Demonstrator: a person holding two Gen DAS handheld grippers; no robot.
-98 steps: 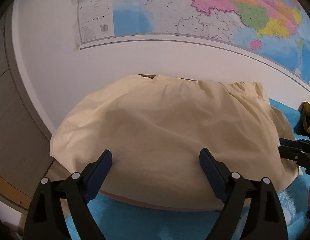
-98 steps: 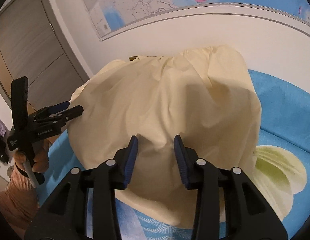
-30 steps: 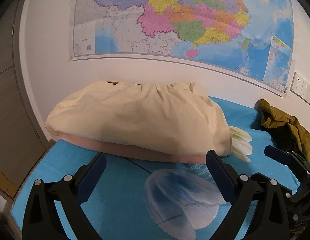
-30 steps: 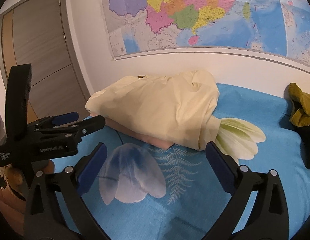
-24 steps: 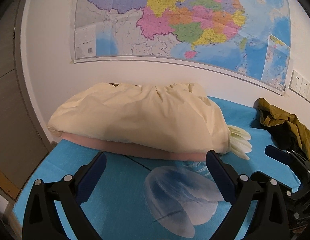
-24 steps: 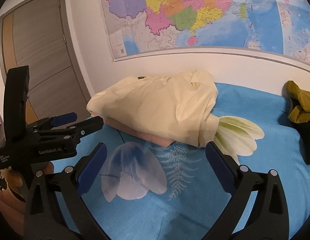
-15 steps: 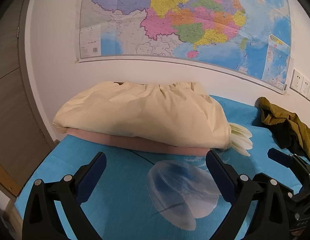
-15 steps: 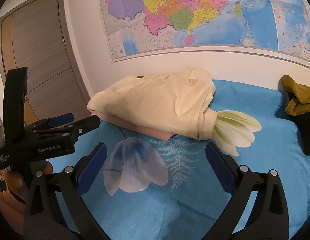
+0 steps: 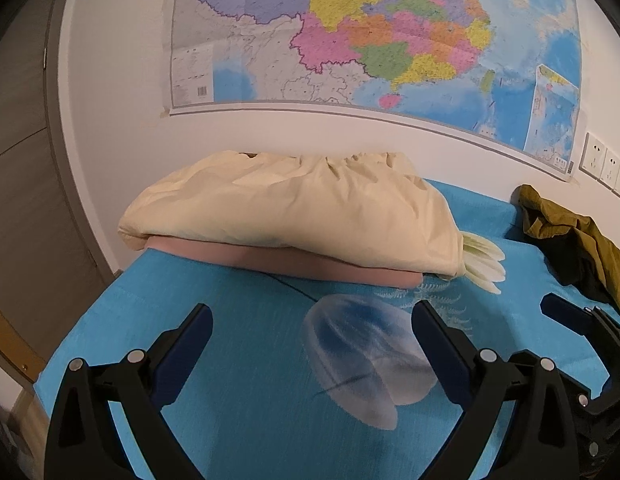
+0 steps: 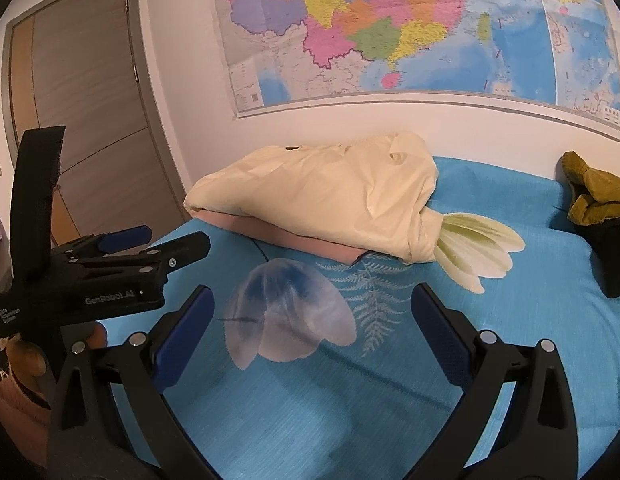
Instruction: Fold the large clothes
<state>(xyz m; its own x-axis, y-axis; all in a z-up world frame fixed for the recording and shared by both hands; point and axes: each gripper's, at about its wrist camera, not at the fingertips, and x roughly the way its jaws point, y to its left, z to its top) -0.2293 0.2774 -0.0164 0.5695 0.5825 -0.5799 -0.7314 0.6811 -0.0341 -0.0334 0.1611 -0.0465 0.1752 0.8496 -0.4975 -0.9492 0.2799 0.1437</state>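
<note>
A folded cream garment [image 9: 293, 216] lies on a folded pink garment [image 9: 318, 268] at the far end of the blue bed, against the wall; both show in the right wrist view, cream [image 10: 326, 200] over pink [image 10: 310, 246]. An olive-and-black garment [image 9: 578, 248] lies crumpled at the right, also in the right wrist view [image 10: 594, 204]. My left gripper [image 9: 310, 328] is open and empty above the sheet, well short of the stack. My right gripper [image 10: 310, 308] is open and empty too. The left gripper [image 10: 149, 248] shows at the left of the right wrist view.
The blue bedsheet [image 9: 249, 400] has jellyfish, fern and white petal prints. A wall map [image 9: 370, 32] hangs above the bed. A grey door [image 10: 81, 92] stands at the left. Wall sockets [image 9: 606, 164] are at the right. The bed's left edge [image 9: 73, 344] drops to the floor.
Both grippers have pulled back from the cream garment, which now lies released on the pink one. The right gripper opened wide. Over the last second both keep backing away slightly.
</note>
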